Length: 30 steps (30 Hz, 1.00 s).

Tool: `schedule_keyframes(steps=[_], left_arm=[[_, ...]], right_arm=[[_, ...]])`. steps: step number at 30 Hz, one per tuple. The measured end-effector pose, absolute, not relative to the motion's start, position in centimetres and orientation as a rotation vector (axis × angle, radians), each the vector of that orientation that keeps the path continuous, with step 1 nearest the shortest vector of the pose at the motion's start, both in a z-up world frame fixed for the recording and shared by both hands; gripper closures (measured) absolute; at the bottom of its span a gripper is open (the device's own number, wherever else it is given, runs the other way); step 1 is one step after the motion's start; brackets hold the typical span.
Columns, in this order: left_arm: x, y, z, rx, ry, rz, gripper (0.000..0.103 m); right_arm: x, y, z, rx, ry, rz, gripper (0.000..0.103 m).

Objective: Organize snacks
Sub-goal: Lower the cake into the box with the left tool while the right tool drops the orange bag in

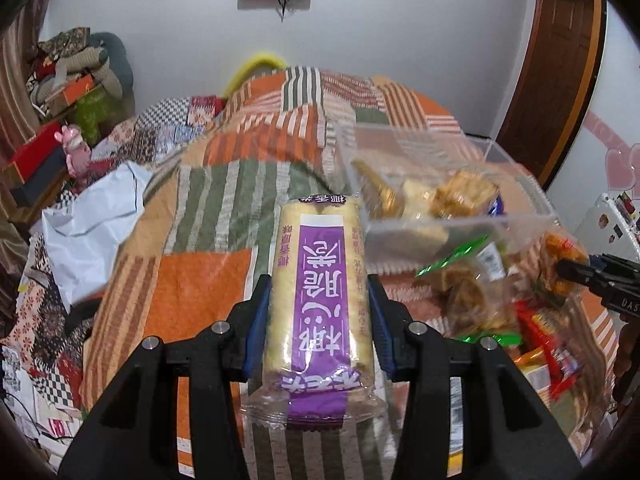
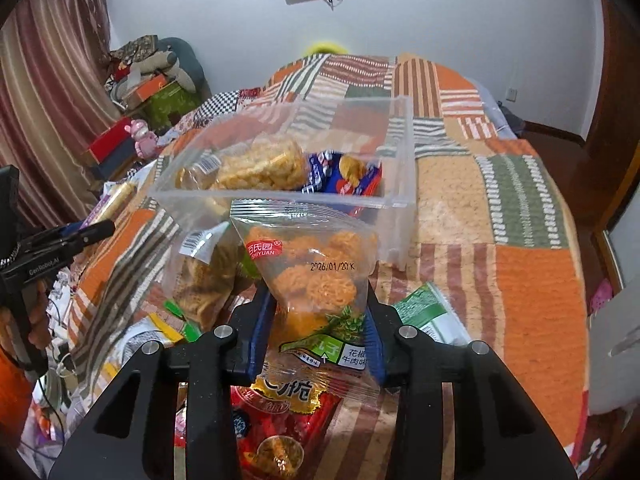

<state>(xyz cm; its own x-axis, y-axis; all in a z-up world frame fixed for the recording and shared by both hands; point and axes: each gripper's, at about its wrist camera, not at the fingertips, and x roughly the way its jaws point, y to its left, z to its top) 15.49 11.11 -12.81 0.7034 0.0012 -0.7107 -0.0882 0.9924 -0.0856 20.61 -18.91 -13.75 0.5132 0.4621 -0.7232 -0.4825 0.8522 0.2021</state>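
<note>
My left gripper is shut on a long cracker pack with a purple label and holds it above the quilt, left of the clear plastic bin. My right gripper is shut on a clear bag of orange noodle snacks, held just in front of the same bin. The bin holds several snack bags, among them golden crackers and a blue pack. The right gripper shows at the right edge of the left wrist view; the left gripper shows at the left of the right wrist view.
Loose snack bags lie in a pile on the patchwork quilt in front of the bin, with a red pack below my right gripper. A white bag lies at the bed's left. Boxes and clutter stand by the curtain.
</note>
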Motion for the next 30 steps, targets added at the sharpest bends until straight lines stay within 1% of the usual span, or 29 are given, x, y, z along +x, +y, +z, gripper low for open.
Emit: schedule_keyframes(steps=[8,20,25,30], left_arm=[[16.7,9.7,-9.7,-0.114,0.72,0.02,0.058],[21.2,6.8,-7.3,-0.125,0.69,-0.05,0.058],[23.4,6.0,-7.3,-0.13,0.698,-0.067,0.058],[25.2,5.4,-8.1,-0.138,0.725,-0.081,0.058]], right_arm=[[20.9,-18.9,-11.2,-0.007,0.784,0.568,0.066],[23.6,-18.5,-7.6,0.008,0.661,0.532,0.066],[25.2,-17.5,-7.5,0.004,0.647,0.521,0.066],[26.8,-16.1,-8.8,-0.009,0.676,0.516,0.066]])
